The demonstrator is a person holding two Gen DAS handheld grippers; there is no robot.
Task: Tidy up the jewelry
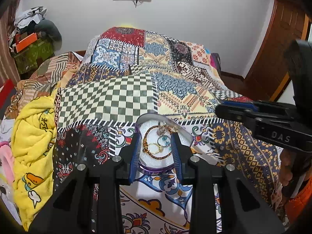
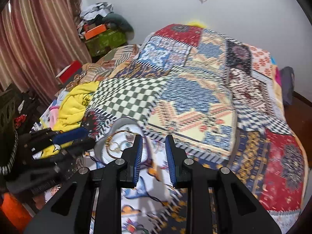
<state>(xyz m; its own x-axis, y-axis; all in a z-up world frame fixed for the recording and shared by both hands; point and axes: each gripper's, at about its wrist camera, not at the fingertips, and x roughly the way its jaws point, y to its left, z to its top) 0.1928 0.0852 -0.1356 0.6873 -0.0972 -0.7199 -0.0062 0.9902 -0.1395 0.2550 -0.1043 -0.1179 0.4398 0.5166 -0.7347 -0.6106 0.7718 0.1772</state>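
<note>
A round clear jewelry box (image 1: 145, 166) with a purple rim and white lining lies on the patchwork quilt. It holds a gold bangle (image 1: 150, 133), hoop rings (image 1: 162, 143) and a clear piece. My left gripper (image 1: 157, 136) is open, its blue-padded fingers (image 1: 135, 152) on either side of the box. My right gripper (image 2: 153, 137) is open and empty, just right of the box (image 2: 101, 146), apart from it. The right gripper also shows at the right in the left wrist view (image 1: 224, 111), the left gripper at the left in the right wrist view (image 2: 64, 140).
The quilt (image 1: 136, 89) covers a bed. A yellow fleece blanket (image 1: 33, 136) is bunched at the left. Boxes and clothes (image 1: 31, 44) are piled in the far left corner by a curtain (image 2: 35, 35). A wooden door (image 1: 278, 44) stands at the right.
</note>
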